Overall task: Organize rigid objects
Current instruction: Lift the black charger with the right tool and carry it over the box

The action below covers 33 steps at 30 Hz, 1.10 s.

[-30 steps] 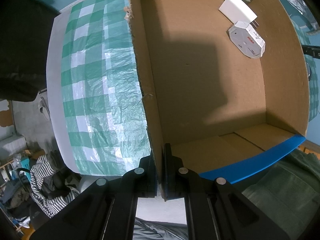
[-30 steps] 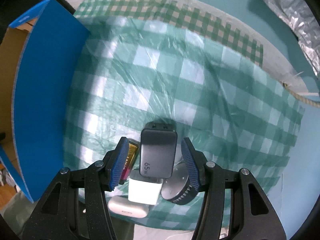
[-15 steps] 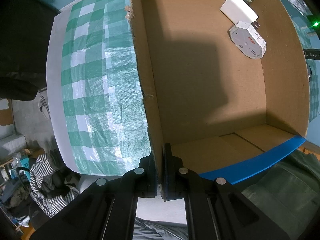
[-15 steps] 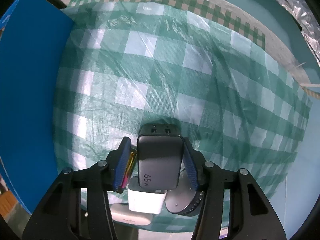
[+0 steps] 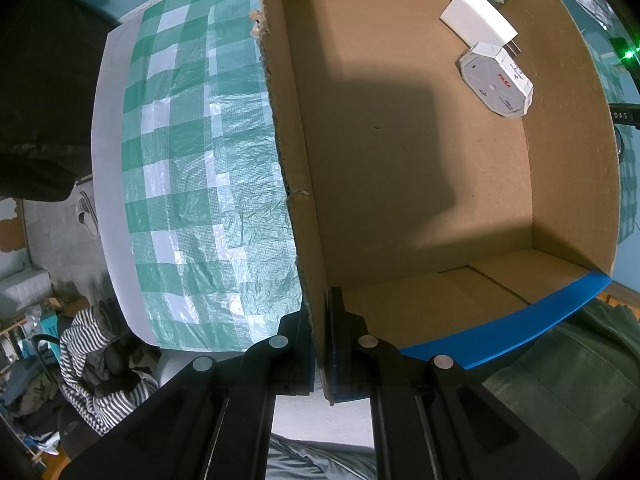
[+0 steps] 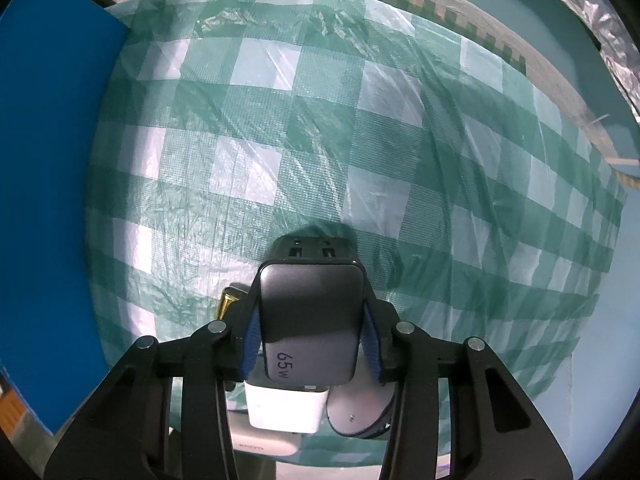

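While left claw [image 5: 322, 356] stays clamped on cardboard box [image 5: 420, 184] wall, right claw [image 6: 311, 334] now clamped on 65W charger [image 6: 310, 320]; boxing next.

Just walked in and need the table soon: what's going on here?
Someone is packing small gadgets into a cardboard box. The left gripper is clamped on the box's side wall, steadying it. The right gripper holds a dark 65W charger above the checkered tablecloth. A white charger already sits in the box.
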Each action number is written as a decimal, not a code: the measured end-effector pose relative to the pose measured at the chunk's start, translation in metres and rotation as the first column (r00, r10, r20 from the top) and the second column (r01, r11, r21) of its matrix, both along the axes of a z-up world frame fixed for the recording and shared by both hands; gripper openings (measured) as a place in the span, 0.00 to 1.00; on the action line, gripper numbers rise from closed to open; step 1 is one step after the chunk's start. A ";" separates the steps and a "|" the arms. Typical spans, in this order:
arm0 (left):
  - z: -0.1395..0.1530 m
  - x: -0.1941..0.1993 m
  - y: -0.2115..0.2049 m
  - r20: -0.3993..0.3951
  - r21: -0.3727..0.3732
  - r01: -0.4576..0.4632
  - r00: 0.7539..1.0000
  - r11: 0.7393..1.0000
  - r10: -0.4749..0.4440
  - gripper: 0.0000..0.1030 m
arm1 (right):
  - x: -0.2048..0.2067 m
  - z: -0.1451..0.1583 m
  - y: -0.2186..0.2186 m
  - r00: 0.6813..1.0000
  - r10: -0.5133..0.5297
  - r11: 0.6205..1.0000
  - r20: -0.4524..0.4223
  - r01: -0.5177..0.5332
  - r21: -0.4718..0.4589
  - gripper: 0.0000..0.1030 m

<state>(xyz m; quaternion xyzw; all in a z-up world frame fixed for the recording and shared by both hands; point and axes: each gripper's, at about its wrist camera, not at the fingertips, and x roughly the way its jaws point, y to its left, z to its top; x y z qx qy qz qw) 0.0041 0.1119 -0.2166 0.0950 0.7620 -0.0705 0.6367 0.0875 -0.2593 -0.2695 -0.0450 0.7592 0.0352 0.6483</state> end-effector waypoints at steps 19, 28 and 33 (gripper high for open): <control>-0.001 0.000 0.000 0.002 -0.002 0.001 1.000 1.000 -0.001 0.06 | 0.010 0.065 0.031 0.995 0.084 0.996 0.060 -0.086 0.030 0.40; 0.000 0.001 -0.003 0.002 0.001 0.009 1.000 1.000 -0.009 0.06 | 0.015 0.115 0.065 0.979 0.155 0.984 0.129 -0.165 0.062 0.40; 0.000 0.001 -0.004 0.003 0.001 0.008 1.000 1.000 -0.008 0.06 | 0.018 0.141 0.095 0.964 0.205 0.971 0.169 -0.222 0.090 0.40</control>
